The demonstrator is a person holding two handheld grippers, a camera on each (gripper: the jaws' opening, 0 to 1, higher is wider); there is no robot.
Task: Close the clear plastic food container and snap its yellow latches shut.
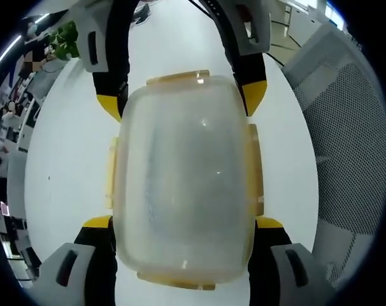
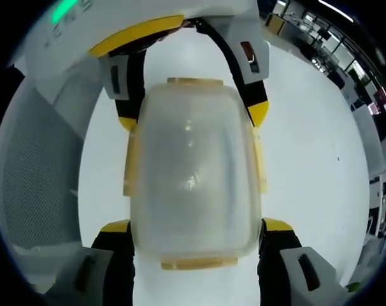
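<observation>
Both grippers meet over one thing, from opposite ends. In the left gripper view, the left gripper has its yellow-tipped jaws spread wide, one on each side of the near end of the clear plastic food container. The tips sit right against the container's long sides, though I cannot tell whether they press on it or merely flank it. The right gripper reaches in from the top of that view, its yellow tips just as wide apart and hugging the container's far corners.

The right gripper view shows the same arrangement mirrored: the right gripper straddles the near end of the container with its jaws far apart, and the left gripper brackets the far end.

The container lies on a white table, its frosted lid uppermost and seated on the body. A yellow latch runs along each of the four edges. The long side latch on the right of the left gripper view lies close along the wall, and the latch opposite it looks slightly flared out. The end latches at top and bottom show as thin yellow strips, and whether any of them is snapped home I cannot tell.

Beyond the table, a grey mesh chair back stands at one side, and a green plant sits at the far edge among office furniture.
</observation>
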